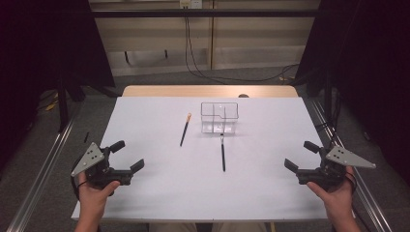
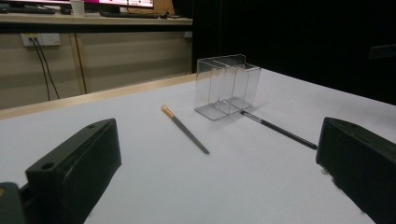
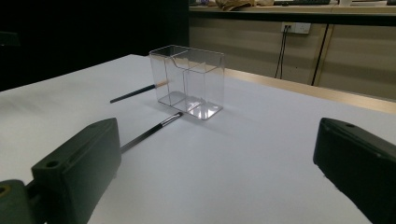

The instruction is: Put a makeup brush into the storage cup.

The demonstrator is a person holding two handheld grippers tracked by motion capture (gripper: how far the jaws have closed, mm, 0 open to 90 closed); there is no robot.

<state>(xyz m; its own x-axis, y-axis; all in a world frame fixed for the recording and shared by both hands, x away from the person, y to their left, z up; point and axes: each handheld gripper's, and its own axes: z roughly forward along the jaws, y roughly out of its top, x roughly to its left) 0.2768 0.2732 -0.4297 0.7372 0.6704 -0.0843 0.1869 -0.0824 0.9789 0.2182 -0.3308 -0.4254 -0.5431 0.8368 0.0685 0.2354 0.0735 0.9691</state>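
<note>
While both grippers sit idle at the near corners of the table (image 1: 145, 193), nothing is held yet.

High view: left gripper (image 1: 126, 155) at near left, jaws spread wide, empty. Right gripper (image 1: 300, 155) at near right, same state, spread and empty. Clear box (image 1: 220, 117) stands upright at centre, towards the far side, split into compartments, nothing visible inside. Two brushes lie flat on the white top. Orange-tipped brush (image 1: 184, 129) is left of the box, long axis near-to-far with a slight lean, orange end at the far end. Black brush (image 1: 223, 152) lies just in front of the box, long axis almost straight near-to-far, far end touching or just short of the box wall; can't tell which. Orange-tipped brush is nearer the left gripper; the black one sits about midway, slightly closer to the right.

Left gripper view: its two jaws stand far apart with bare table between. Orange-tipped brush (image 2: 184, 129) is ahead, centred between the jaws, well apart from them, handle end pointing back towards the gripper's right. Box (image 2: 227, 86) behind it, black brush (image 2: 280, 130) off to the right.

Right gripper view: jaws wide, nothing between. Black brush (image 3: 150, 132) lies ahead-left, handle running down behind the left jaw. Box (image 3: 187, 81) beyond, orange-tipped brush (image 3: 138, 93) further left behind it.

My read: each brush lies roughly along its gripper's line of approach, so the hand likely needs to turn to close across the handle.
</note>
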